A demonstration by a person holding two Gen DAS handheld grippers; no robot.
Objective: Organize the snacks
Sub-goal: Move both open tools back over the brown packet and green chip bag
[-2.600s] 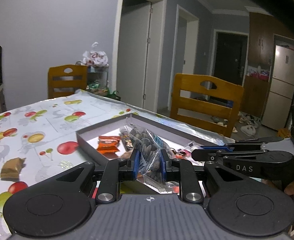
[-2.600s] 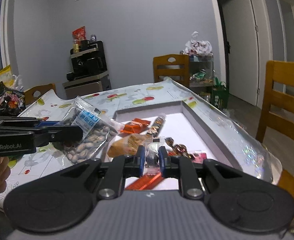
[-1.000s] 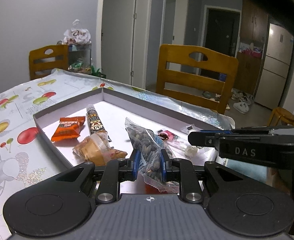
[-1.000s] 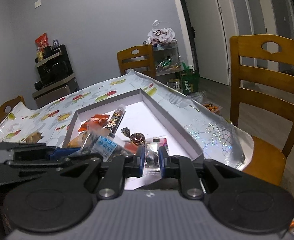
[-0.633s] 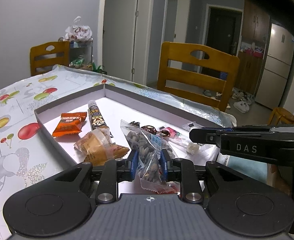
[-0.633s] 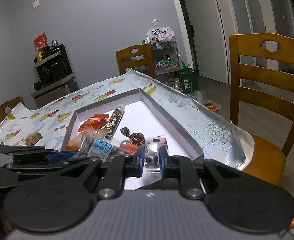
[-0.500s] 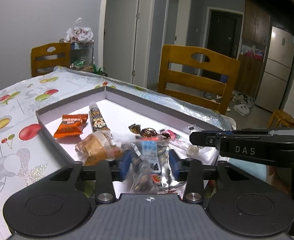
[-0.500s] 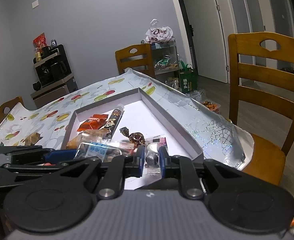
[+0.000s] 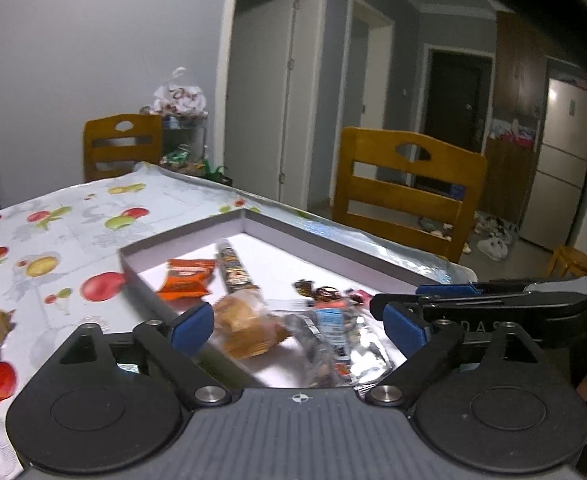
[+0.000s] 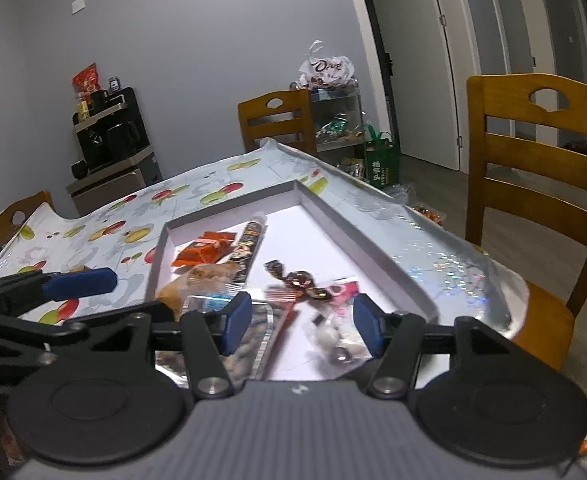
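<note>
- Grey shallow box [image 9: 345, 248] on the fruit-print tablecloth [image 9: 53, 232], holding the snacks.
- Left gripper [image 9: 299, 326]: jaws opening, wide apart; clear nut packet [image 9: 325, 340] lies in the box between them, unpinched.
- Right gripper [image 10: 297, 322]: jaws opening; small wrapped candy [image 10: 339, 342] lies between them, free of the pads.
</note>
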